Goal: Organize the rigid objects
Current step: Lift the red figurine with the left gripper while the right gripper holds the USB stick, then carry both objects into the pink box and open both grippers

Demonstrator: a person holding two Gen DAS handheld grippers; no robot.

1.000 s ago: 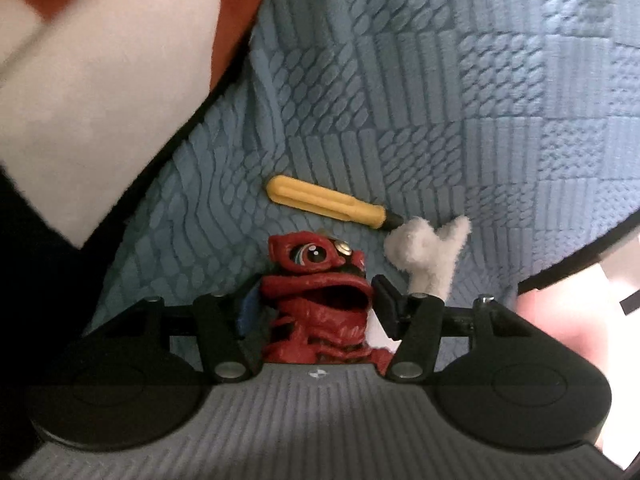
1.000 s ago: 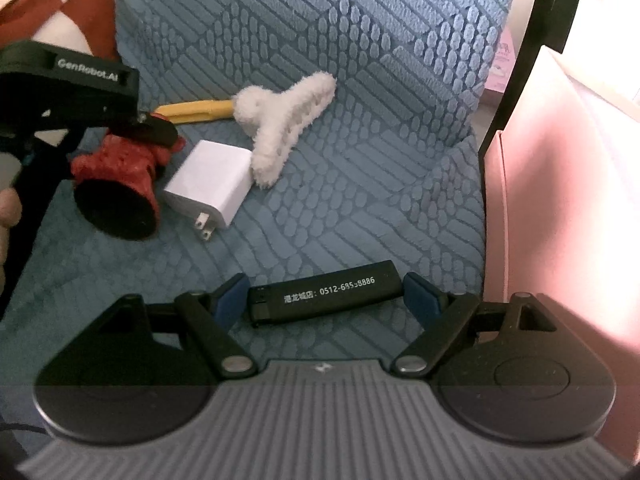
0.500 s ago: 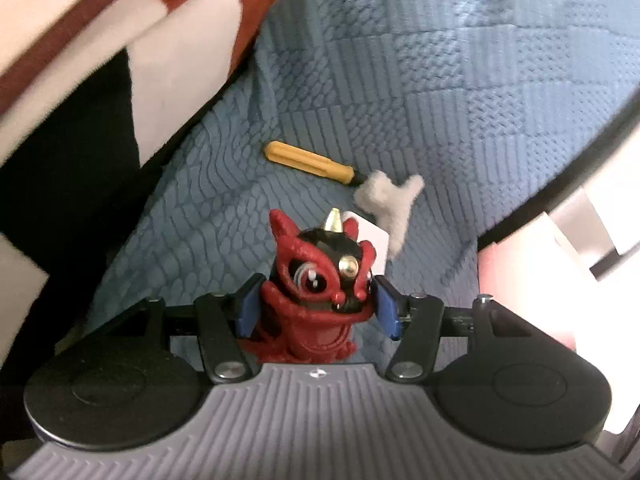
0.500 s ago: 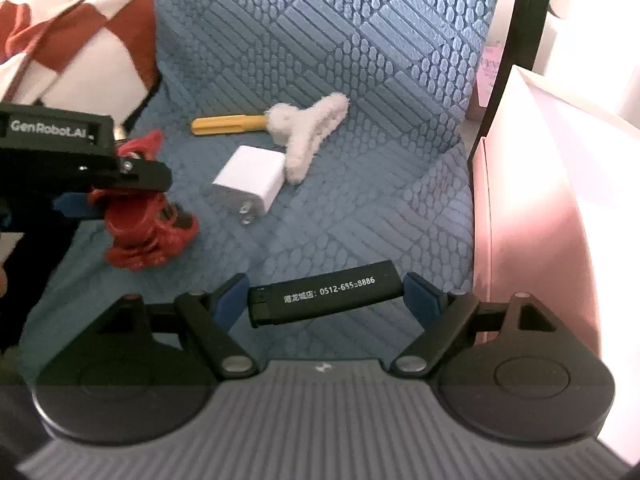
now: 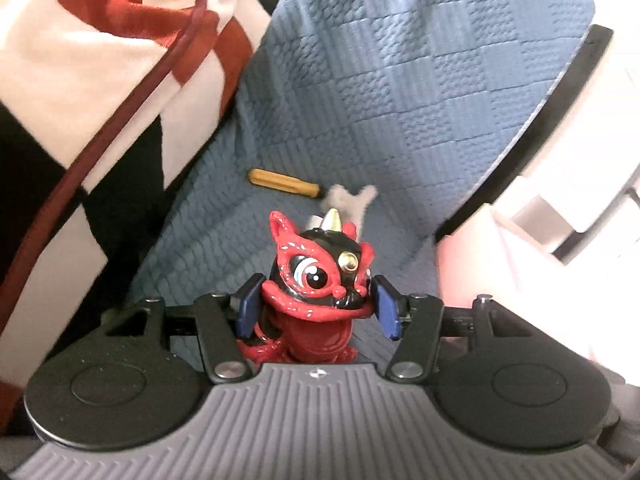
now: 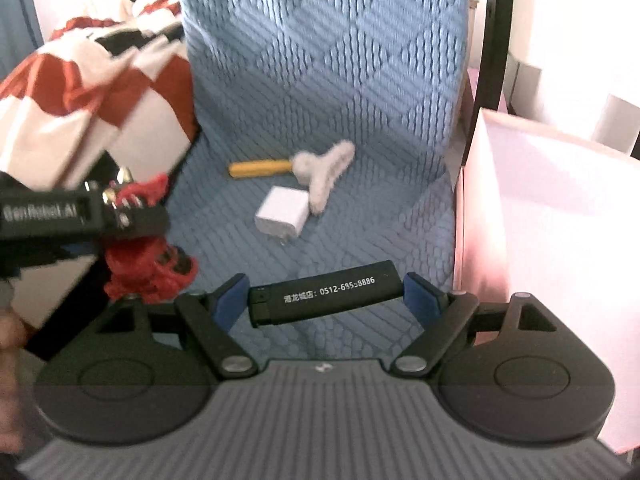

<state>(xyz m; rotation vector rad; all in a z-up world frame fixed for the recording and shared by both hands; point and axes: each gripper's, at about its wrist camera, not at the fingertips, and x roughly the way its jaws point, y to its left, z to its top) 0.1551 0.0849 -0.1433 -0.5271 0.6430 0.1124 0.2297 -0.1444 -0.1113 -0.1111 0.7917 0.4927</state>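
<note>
Over the blue quilted cushion (image 5: pixel 400 100), my left gripper (image 5: pixel 318 306) clamps the red figurine (image 5: pixel 316 280), my right gripper (image 6: pixel 326 296) the black lighter (image 6: pixel 326 294); its end-to-end hold could slip if tilted.

Left gripper (image 5: pixel 318 306): ribbed grey housing, two black round discs at 4 and 8 o'clock, black linkage arms, silver screws, blue finger pads (image 5: pixel 249 306). Right gripper (image 6: pixel 326 294): identical build. White "GenRobot.AI" lettering on left gripper's black side.
</note>
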